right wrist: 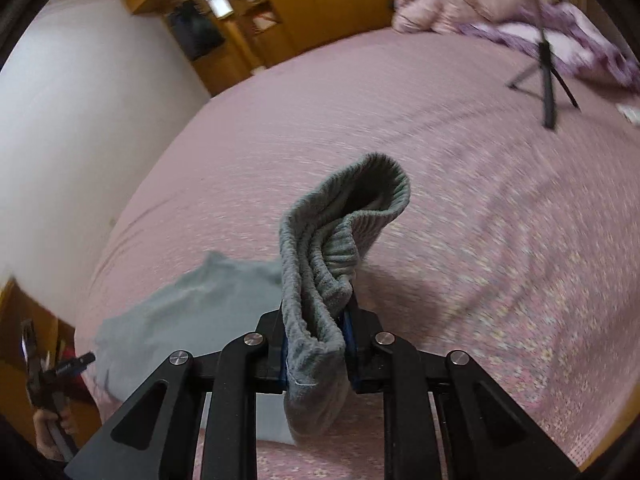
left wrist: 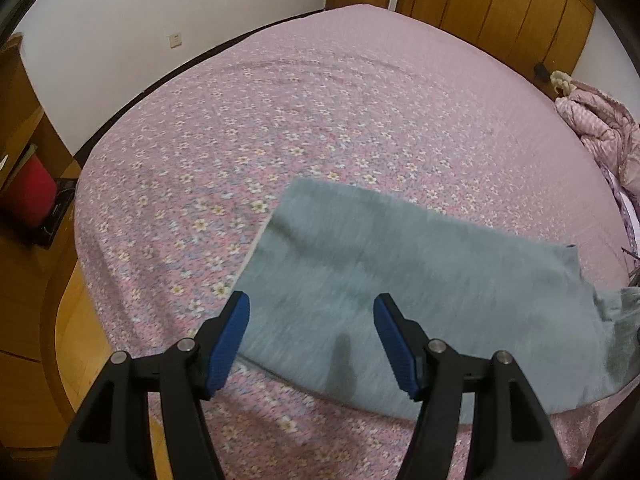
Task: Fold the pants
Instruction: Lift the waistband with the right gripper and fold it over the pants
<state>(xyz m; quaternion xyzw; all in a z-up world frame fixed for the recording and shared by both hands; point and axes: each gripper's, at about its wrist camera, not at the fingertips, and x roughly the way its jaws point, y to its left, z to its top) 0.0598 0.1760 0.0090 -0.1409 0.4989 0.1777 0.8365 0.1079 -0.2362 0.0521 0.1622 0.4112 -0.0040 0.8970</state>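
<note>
Left hand-held gripper (left wrist: pixel 311 320) hovers just above the near edge of the grey pants (left wrist: pixel 400 280), its blue-padded fingers (left wrist: pixel 234 344) spread wide apart and holding nothing. The pants lie flat on the bed (left wrist: pixel 280 120), near its front edge, on a pink floral sheet.

Right hand-held gripper (right wrist: pixel 316 344) is clamped tight on a bunched, ribbed end of the pants (right wrist: pixel 320 280), probably the waistband or a cuff, lifted clear of the bed (right wrist: pixel 440 160); the rest of the garment trails down and to the left onto the sheet.

To do this fold well, carry the raised end across over the flat portion, keeping the cloth taut and low. Use the open left hand-held gripper to pin or grasp the near edge so the lower layer does not drag. Align edges before release.
</note>
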